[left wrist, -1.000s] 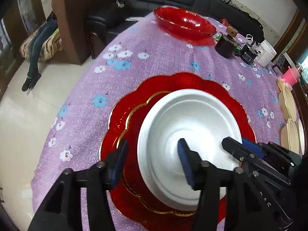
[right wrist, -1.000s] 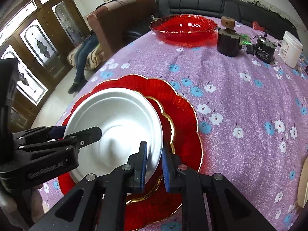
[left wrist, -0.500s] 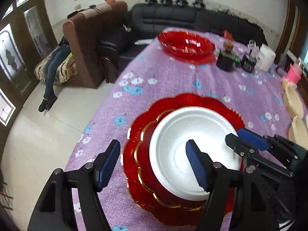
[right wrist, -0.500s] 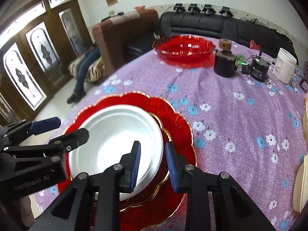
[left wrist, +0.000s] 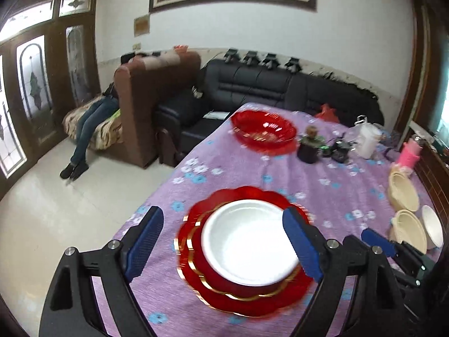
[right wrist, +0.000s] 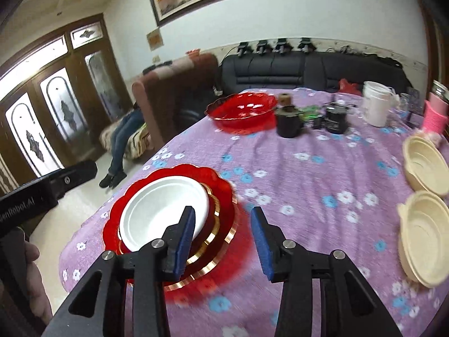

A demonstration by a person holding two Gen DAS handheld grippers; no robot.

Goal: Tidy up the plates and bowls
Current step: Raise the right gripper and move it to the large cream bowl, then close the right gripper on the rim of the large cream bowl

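Observation:
A white plate [left wrist: 249,241] [right wrist: 165,210] lies on a stack of red scalloped plates with gold rims [left wrist: 244,295] [right wrist: 224,196], near the table's front left corner. My left gripper [left wrist: 221,216] hovers above and behind the stack. Its jaws are opening wide, with nothing held between them. My right gripper [right wrist: 223,213] hangs over the stack's right edge. Its jaws are also opening and touch nothing. A red bowl [left wrist: 263,129] [right wrist: 241,109] stands at the table's far end. Two cream bowls [right wrist: 426,163] [right wrist: 426,236] sit at the right.
A purple flowered cloth [right wrist: 308,174] covers the table. A dark pot [right wrist: 287,123], a black device [right wrist: 335,118], a white tub [right wrist: 376,106] and a pink cup [right wrist: 435,115] stand at the far right. A person's legs [left wrist: 87,137] rest on a couch beyond the left edge.
The right gripper has let go of the white plate's rim. Both grippers have widened their jaws and drawn back and upward. The plate stays on the red stack.

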